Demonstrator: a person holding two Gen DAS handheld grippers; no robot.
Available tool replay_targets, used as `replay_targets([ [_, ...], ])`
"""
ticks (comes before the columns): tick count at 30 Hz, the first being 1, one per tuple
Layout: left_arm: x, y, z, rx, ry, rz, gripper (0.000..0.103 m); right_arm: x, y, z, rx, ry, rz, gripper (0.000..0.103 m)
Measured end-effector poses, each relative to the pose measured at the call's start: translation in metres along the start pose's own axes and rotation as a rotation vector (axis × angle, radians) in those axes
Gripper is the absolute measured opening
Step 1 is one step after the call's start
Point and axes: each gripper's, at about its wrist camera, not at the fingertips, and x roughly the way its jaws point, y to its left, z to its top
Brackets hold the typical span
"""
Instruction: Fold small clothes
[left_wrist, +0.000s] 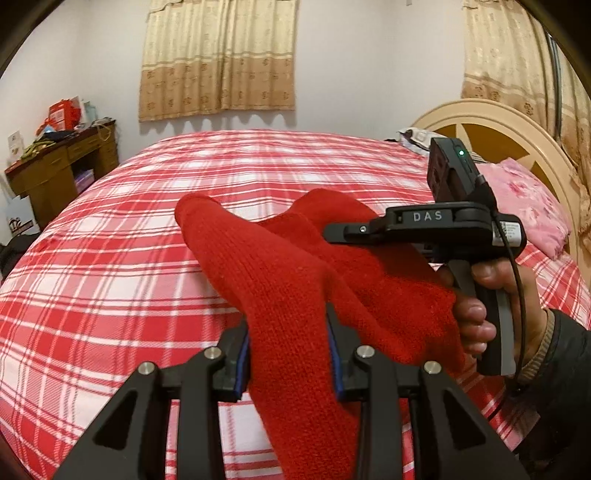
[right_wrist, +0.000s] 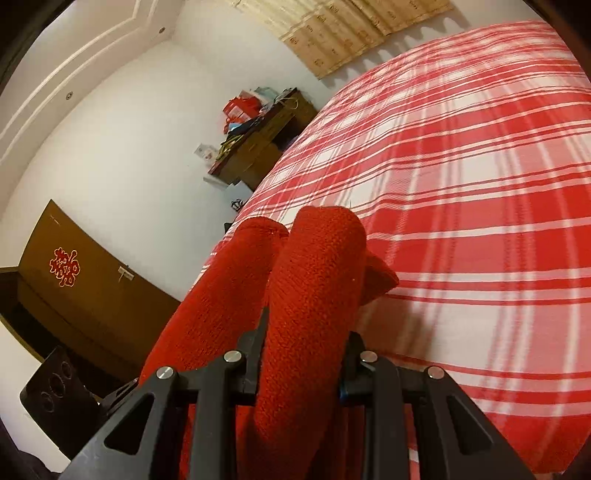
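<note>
A red knit garment (left_wrist: 295, 295) is clamped between the pads of the left gripper (left_wrist: 291, 354), its bunched folds running ahead above the plaid bed (left_wrist: 110, 258). Another fold of it is pinched by the right gripper (right_wrist: 303, 350), held just right of the left one.

Red knit garment (left_wrist: 280, 295); red-white plaid bedspread (left_wrist: 110, 295); beige patterned curtains (left_wrist: 218, 59).

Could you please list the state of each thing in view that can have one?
left gripper: shut on the red knit garment.
right gripper: shut on the same garment.
red knit garment: bunched, lifted off the bed.
bed: covered by a red plaid sheet.
curtain: drawn.
desk: cluttered on top.
</note>
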Motion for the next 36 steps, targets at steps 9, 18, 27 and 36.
replay_targets([
  [9,-0.009,0.029,-0.008,-0.025,0.005,0.059,0.035,0.045,0.028,0.003,-0.036,0.063,0.034,0.027],
  [18,-0.016,0.050,-0.018,-0.046,0.010,0.092,0.035,0.080,0.046,0.007,-0.062,0.111,0.047,0.027],
  [27,-0.021,0.063,-0.029,-0.059,0.023,0.114,0.035,0.101,0.053,0.004,-0.079,0.150,0.062,0.027],
  [36,-0.021,0.075,-0.042,-0.081,0.052,0.120,0.035,0.114,0.059,-0.001,-0.086,0.177,0.067,0.027],
])
